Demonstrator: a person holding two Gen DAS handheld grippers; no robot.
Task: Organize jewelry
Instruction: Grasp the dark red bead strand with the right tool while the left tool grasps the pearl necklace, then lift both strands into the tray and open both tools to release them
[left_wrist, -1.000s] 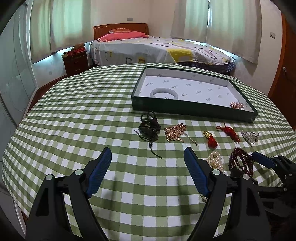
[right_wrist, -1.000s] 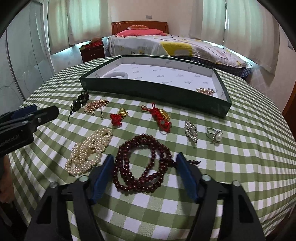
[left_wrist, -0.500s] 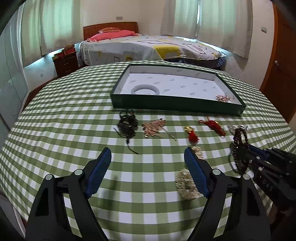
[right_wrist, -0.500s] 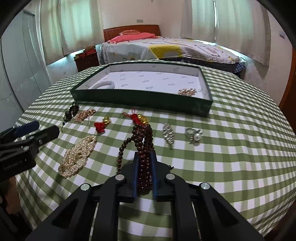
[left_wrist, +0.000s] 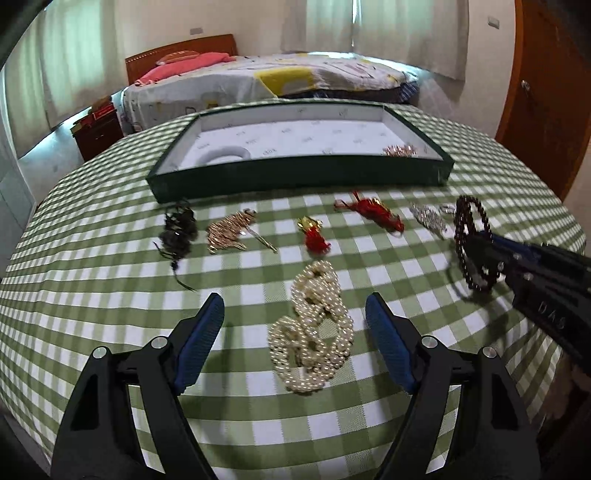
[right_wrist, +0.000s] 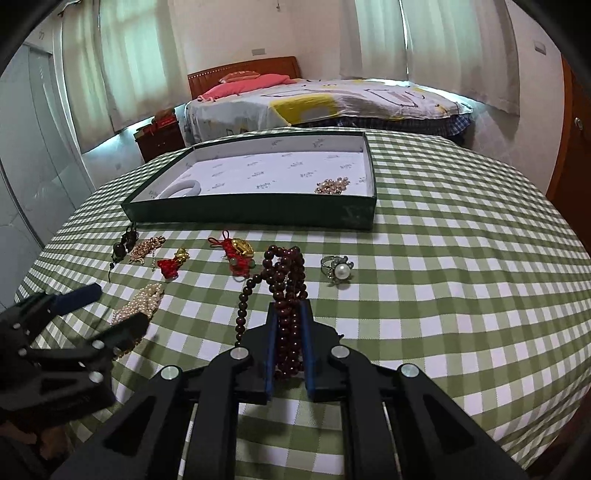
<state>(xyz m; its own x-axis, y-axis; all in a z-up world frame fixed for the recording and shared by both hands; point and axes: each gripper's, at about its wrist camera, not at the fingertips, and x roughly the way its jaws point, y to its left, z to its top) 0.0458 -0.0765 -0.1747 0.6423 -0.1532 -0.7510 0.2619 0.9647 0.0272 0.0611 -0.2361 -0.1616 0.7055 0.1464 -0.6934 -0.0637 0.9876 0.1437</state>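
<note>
My right gripper (right_wrist: 289, 314) is shut on a dark red bead necklace (right_wrist: 286, 280) and holds it above the table; it also shows in the left wrist view (left_wrist: 471, 240). My left gripper (left_wrist: 295, 317) is open, just in front of a white pearl necklace (left_wrist: 314, 328) lying between its fingers' line. The green tray (right_wrist: 258, 212) at the back holds a white bangle (right_wrist: 181, 188) and a gold brooch (right_wrist: 332, 184). On the cloth lie a black bead string (left_wrist: 177, 229), a gold chain (left_wrist: 229, 232), two red tassel charms (left_wrist: 316, 236), a crystal brooch (left_wrist: 428, 218) and a pearl ring (right_wrist: 338, 271).
The round table has a green checked cloth (right_wrist: 461, 277). A bed (right_wrist: 332, 99) stands behind it, a wooden nightstand (right_wrist: 159, 140) at the back left, a wooden door (left_wrist: 546, 92) at the right.
My right gripper closed on the dark red bead necklace and lifted it off the cloth. My left gripper moved right and now faces the pearl necklace.
</note>
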